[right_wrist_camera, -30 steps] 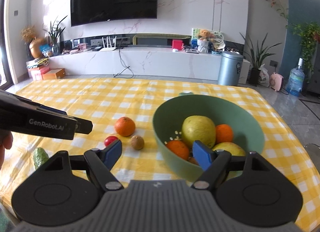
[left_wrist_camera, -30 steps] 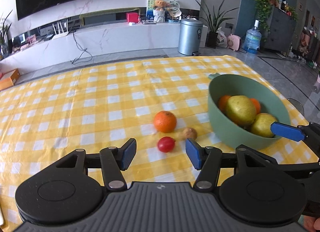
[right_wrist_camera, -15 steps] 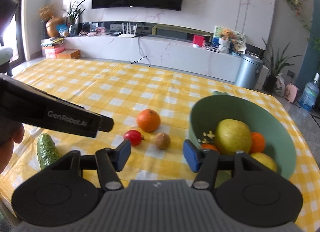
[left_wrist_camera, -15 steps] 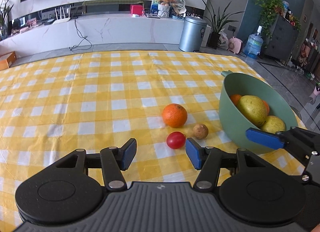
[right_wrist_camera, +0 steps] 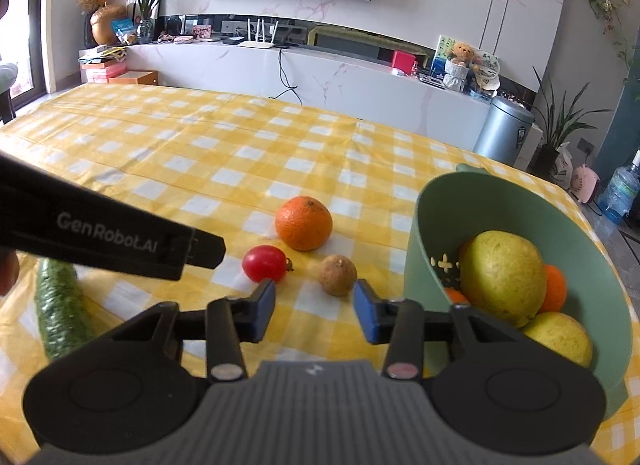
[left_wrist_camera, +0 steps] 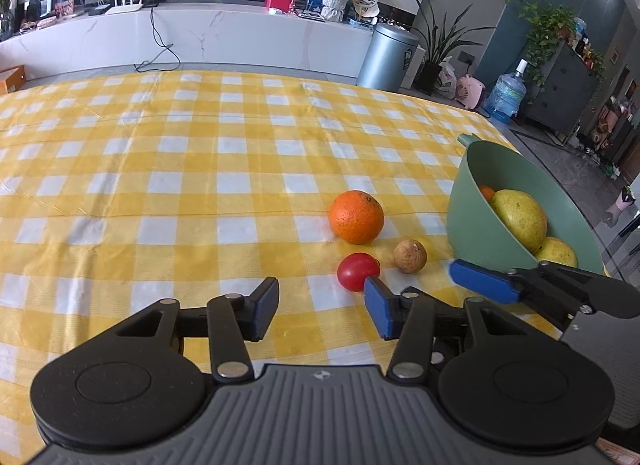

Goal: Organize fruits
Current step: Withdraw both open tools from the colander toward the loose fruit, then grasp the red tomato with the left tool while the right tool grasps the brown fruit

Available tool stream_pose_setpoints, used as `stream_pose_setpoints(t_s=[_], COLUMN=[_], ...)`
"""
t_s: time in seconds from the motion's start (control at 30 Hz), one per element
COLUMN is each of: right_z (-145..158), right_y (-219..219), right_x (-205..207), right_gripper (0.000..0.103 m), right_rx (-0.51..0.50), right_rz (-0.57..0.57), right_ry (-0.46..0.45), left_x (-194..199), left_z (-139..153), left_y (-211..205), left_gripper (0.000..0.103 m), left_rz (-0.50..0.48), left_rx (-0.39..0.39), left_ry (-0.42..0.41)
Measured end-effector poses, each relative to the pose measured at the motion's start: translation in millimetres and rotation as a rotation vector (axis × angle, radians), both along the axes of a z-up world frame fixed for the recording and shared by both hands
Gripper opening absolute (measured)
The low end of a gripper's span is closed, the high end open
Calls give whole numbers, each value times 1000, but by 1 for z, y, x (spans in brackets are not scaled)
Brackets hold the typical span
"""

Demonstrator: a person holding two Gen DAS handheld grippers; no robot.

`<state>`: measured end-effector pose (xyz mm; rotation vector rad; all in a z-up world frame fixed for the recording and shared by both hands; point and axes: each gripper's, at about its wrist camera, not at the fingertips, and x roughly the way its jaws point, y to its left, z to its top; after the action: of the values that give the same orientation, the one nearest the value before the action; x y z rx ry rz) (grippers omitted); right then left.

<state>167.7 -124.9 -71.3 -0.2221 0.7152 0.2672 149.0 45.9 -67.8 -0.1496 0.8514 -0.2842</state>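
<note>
Both tongs closing, nothing between: left tongs [left_wrist_camera: 322, 307], right tongs [right_wrist_camera: 315, 311]. Green bowl [right_wrist_camera: 472, 201] hides lower fruit; cucumber [right_wrist_camera: 60, 313] partly hidden.

Black gripper [right_wrist_camera: 315, 311], blue pads [right_wrist_camera: 267, 307]

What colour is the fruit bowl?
The bowl is pale green, clearest in the right wrist view.

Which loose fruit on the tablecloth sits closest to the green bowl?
The small brown fruit, right beside the bowl; the tomato and orange lie farther left.
</note>
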Motion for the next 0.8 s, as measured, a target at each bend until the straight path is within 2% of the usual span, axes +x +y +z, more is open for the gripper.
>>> stream_pose_setpoints(t_s=[0.2, 0.47, 0.63, 0.8], right_z=[-10, -21, -23, -23], right_y=[2, -6, -6, -6], right_x=[10, 25, 25, 23], right_gripper=[33, 25, 24, 23], right_rx=[9, 87, 89, 80], right_rz=[-9, -53, -63, -73], right_ry=[32, 92, 97, 93], left_x=[3, 7, 13, 22], left_z=[-6, -14, -15, -16], left_y=[0, 2, -1, -14], left_gripper=[52, 49, 49, 49], left_rz=[-7, -11, -22, -23], left_rx=[-29, -68, -141, -115], left_ry=[13, 35, 36, 30])
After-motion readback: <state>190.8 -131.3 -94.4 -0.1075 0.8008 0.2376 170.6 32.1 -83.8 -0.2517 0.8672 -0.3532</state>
